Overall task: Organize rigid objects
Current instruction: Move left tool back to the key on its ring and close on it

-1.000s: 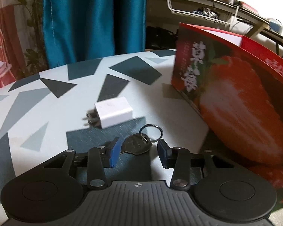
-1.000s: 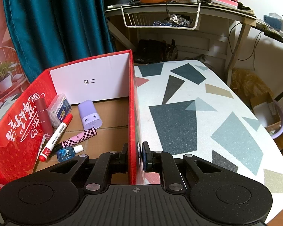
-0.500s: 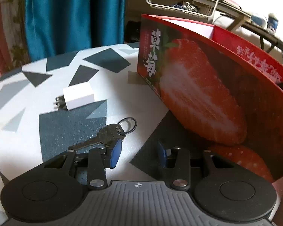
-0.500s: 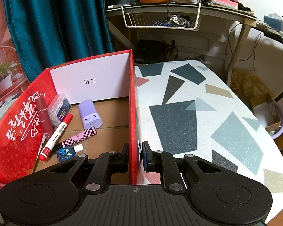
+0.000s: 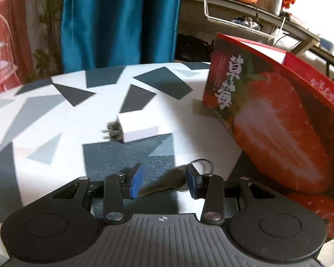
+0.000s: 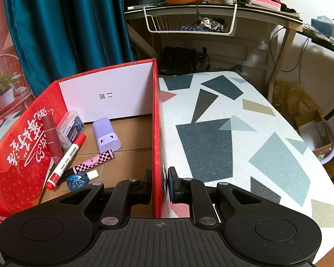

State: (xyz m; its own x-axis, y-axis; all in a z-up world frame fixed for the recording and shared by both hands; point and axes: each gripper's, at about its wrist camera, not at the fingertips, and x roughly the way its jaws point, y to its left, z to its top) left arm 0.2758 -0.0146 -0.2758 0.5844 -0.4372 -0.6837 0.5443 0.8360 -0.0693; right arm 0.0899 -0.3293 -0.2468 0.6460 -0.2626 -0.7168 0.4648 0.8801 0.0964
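In the left wrist view my left gripper (image 5: 162, 182) is open, low over the table. A metal key (image 5: 167, 182) with a ring (image 5: 201, 164) lies between its blue pads, the right pad beside the key's head. A white plug charger (image 5: 140, 128) lies farther ahead. The red strawberry box (image 5: 267, 120) stands to the right. In the right wrist view my right gripper (image 6: 159, 183) is shut on the box's right wall (image 6: 157, 133). Inside the box lie a red marker (image 6: 65, 162), a purple case (image 6: 105, 136), a checkered tube (image 6: 92, 162) and a small blue bottle (image 6: 79, 179).
A teal curtain (image 5: 120, 22) hangs behind the patterned table (image 6: 233, 133). A cluttered desk with a wire basket (image 6: 189, 20) stands at the back. A purple basin with cardboard (image 6: 316, 135) sits on the floor to the right of the table.
My left gripper has swung back to the left, so the key now lies between the pads instead of left of them. The right gripper has not moved.
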